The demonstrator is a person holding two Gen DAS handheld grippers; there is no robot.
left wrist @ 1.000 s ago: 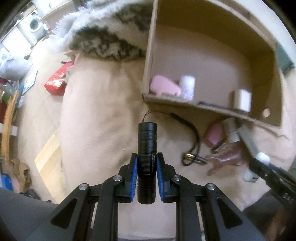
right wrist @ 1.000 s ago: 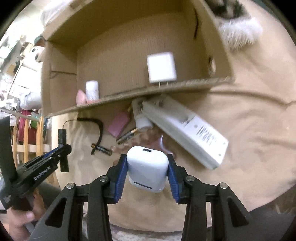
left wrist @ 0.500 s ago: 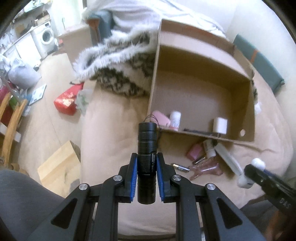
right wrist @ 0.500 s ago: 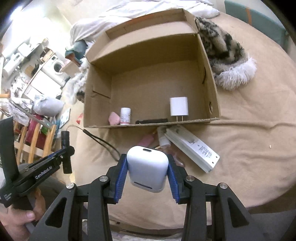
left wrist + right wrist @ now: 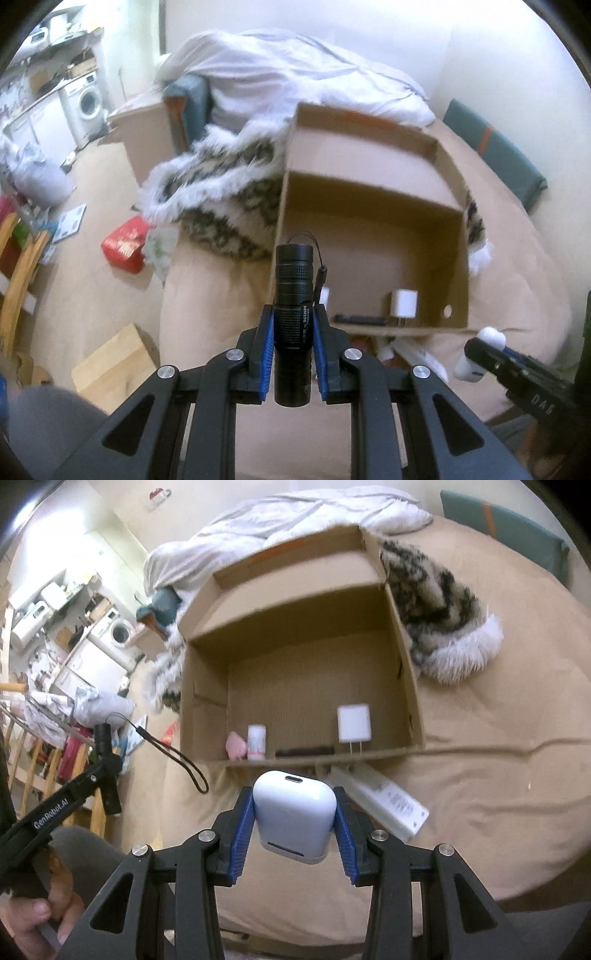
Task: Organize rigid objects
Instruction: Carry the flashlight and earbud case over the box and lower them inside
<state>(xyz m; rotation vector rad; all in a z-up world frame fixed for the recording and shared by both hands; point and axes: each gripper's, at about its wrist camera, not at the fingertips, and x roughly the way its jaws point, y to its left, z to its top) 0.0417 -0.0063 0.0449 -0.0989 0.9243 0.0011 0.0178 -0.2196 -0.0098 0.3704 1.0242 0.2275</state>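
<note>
Left wrist view: the left claw is clamped mid-barrel on a black flashlight, rigid and dense with a knurled, grippy body, the cardboard box at one o'clock.

Right wrist view: the right claw squeezes a white earbud case, light, smooth, probably slippery; the broad sides suit it, box at twelve o'clock.

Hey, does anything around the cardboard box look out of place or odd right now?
Yes. A white power strip lies on the tan blanket just outside the cardboard box, while a white charger and pink item sit inside. The flashlight's wrist strap also dangles loose.
</note>
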